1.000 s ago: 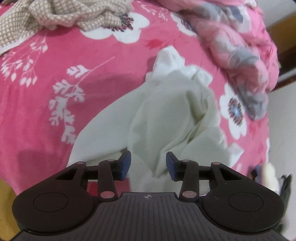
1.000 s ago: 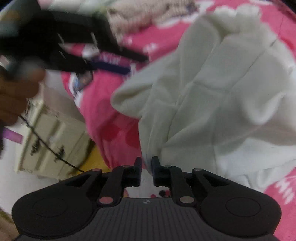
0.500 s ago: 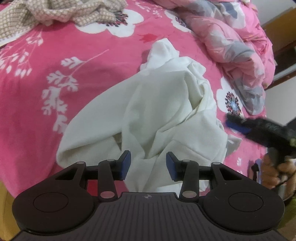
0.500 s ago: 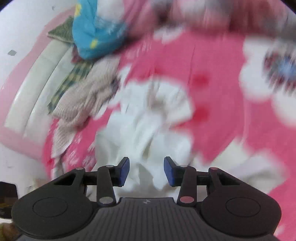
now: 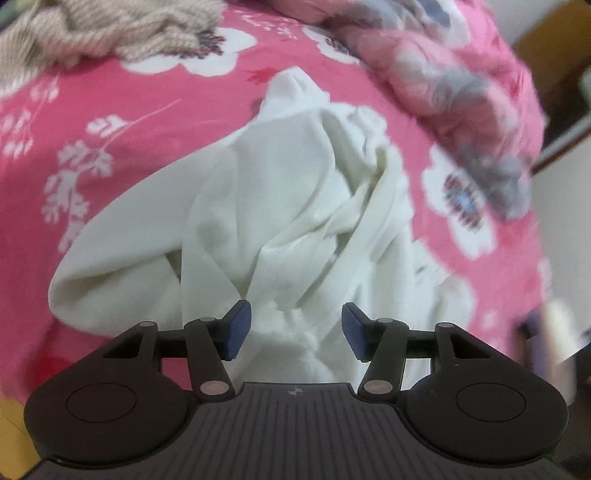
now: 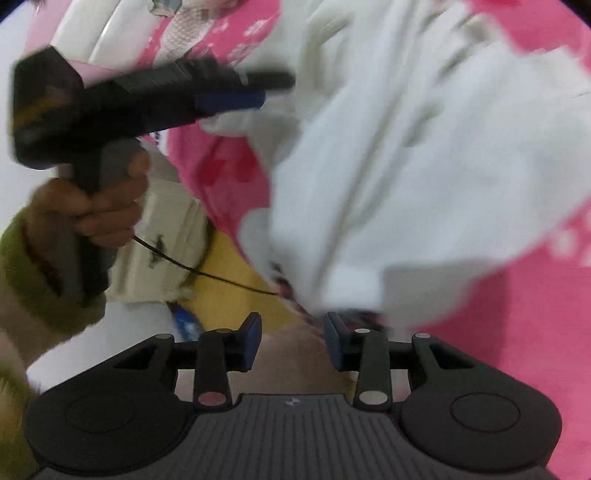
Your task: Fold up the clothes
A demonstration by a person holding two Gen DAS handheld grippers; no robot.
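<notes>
Your left claw (image 5: 295, 330) has just spread wider and pinches nothing, hanging over the near folds of the crumpled white garment (image 5: 288, 206). That garment lies mid-bed on the pink floral bedspread (image 5: 110, 122), a beige knit (image 5: 110, 29) at eleven o'clock. Your right claw (image 6: 293, 347), pressed together a second ago, now stands parted and empty at the garment's near edge. Neither holds cloth, so folding likely restarts with a fresh grab.

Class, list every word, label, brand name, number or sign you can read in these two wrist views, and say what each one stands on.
No readable text in either view.
Small emblem on the left tongs body: a mark, no letters legible.
Small emblem on the right tongs body: the same, too small to read.
Dark marks on the cream furniture: blurred decoration, not readable.
White garment and pink bedspread: flower print only, no lettering.
</notes>
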